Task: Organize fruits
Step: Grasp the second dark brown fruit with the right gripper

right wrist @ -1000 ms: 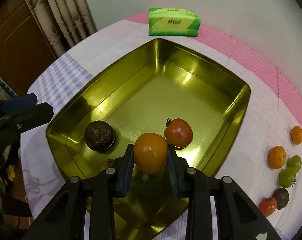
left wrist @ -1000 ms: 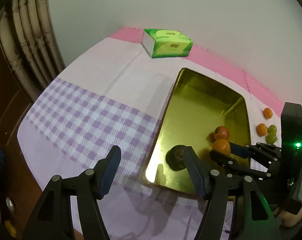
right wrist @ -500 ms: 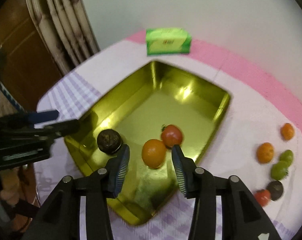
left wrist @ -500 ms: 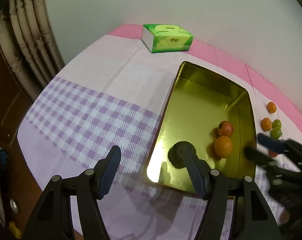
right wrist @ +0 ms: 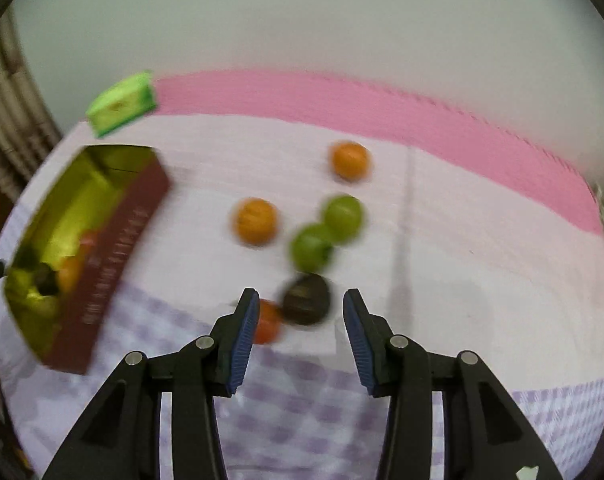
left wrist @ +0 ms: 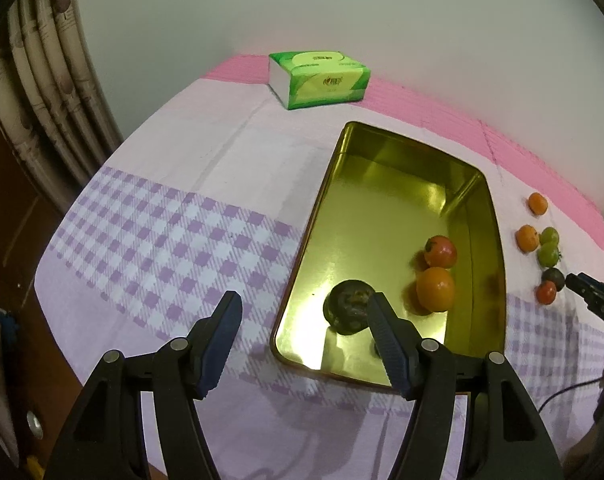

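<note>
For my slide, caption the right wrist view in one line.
Open right gripper faces a dark fruit and a red one on the cloth; the tin sits to the left.

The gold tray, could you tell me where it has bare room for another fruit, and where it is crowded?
The gold tray is bare across its far half, toward the tissue box. Its near end is crowded: dark fruit, orange and tomato. The checked cloth left of the tray is also free.

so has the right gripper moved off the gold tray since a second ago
Yes. The right gripper, then over the gold tray gripping an orange, now stands open to the tray's right, over the loose fruit, the dark fruit nearest between its fingers.
</note>
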A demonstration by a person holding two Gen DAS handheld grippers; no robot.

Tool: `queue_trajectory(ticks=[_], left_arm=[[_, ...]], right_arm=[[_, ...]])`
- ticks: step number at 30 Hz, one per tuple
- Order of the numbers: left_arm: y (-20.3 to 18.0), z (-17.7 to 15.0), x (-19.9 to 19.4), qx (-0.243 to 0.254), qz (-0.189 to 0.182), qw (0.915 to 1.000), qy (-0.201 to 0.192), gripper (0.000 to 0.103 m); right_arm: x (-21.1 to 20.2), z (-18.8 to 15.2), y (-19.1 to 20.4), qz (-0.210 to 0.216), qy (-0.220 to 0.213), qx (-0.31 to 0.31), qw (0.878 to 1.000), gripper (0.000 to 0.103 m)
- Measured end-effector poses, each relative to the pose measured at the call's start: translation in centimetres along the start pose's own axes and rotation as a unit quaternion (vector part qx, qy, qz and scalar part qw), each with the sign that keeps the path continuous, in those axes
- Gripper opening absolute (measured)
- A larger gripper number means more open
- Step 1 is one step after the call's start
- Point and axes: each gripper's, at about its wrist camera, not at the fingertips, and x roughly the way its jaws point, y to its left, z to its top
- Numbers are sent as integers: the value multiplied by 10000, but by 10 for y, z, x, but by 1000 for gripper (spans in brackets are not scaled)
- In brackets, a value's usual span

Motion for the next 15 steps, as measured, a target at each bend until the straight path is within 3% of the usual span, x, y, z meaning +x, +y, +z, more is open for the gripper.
queue_trajectory(ticks=[15], left_arm=[[-28, -4, -5, 146, -171, 9997, -41, 66]], right_arm=[[32, -7, -3, 592, 125, -132, 9981, 38]])
